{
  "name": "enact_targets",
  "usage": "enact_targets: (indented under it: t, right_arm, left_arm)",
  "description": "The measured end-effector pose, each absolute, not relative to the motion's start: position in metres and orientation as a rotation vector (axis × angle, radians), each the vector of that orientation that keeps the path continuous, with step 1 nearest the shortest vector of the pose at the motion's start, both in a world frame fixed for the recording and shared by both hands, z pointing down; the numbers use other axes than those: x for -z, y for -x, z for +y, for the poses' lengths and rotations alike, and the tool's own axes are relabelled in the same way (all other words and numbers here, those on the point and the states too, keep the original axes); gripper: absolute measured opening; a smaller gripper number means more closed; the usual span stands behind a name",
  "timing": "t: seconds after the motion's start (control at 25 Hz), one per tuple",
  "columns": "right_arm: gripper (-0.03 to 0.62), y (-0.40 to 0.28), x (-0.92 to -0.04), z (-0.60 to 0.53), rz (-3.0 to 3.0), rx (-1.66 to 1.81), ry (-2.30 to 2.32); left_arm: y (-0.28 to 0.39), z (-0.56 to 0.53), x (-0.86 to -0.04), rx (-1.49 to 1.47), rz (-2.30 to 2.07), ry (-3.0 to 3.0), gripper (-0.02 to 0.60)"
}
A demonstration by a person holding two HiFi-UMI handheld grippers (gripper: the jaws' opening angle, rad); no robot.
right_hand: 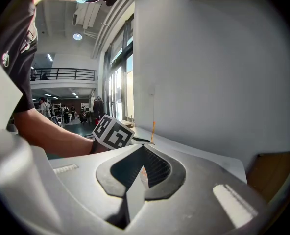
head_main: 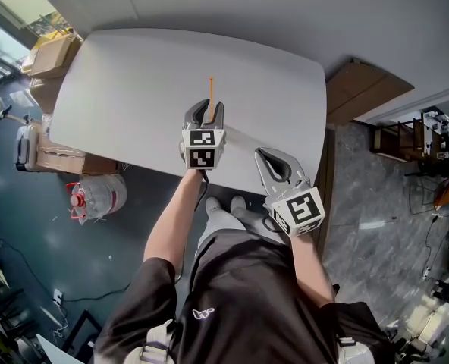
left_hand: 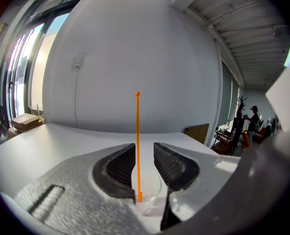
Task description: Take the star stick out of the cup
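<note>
**Left jaws straddle the stick**

Nearest me, my right hand-held gripper [right_hand: 144,148] sits over the table [head_main: 133,89] edge, jaws together on nothing. Further out, my left hand-held gripper [left_hand: 144,147] stands wide, its pads flanking the orange star stick [left_hand: 137,131], which stands upright in the clear cup [left_hand: 153,189].

A big industrial workspace. Cardboard boxes [head_main: 54,55] flank a white table [head_main: 133,89]; a railed mezzanine [right_hand: 61,73] overlooks the hall.

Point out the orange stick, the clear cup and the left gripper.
orange stick [left_hand: 137,141]: left gripper view, mid-shaft.
clear cup [left_hand: 151,186]: left gripper view, right wall.
left gripper [head_main: 205,109]: head view, midway between fingertips.
</note>
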State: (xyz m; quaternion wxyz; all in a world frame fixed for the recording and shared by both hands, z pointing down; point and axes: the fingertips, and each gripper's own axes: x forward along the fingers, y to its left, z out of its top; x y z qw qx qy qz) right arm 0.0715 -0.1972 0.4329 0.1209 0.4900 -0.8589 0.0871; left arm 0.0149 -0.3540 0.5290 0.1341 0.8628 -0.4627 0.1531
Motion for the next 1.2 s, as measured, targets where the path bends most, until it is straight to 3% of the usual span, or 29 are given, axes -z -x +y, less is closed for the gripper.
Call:
enact_targets:
  t: [0.44,0.64,1.2]
  right_arm:
    - [0.006,-0.069,-0.431,-0.198,-2.51,-0.246,-1.429]
    - [0.006,-0.072,-0.432,-0.199,-2.508,-0.246,-1.43]
    - [0.006,-0.07,-0.438,-0.205,-2.531,-0.291,-1.425]
  left_arm:
    - [-0.021,-0.361,-0.539,-0.499,-1.302,-2.498,0.119]
    - [-0.019,-0.366,-0.537,-0.5,-1.34,-2.498,0.018]
    - [-0.02,-0.365,-0.503,-0.449,-1.302,-2.586,0.015]
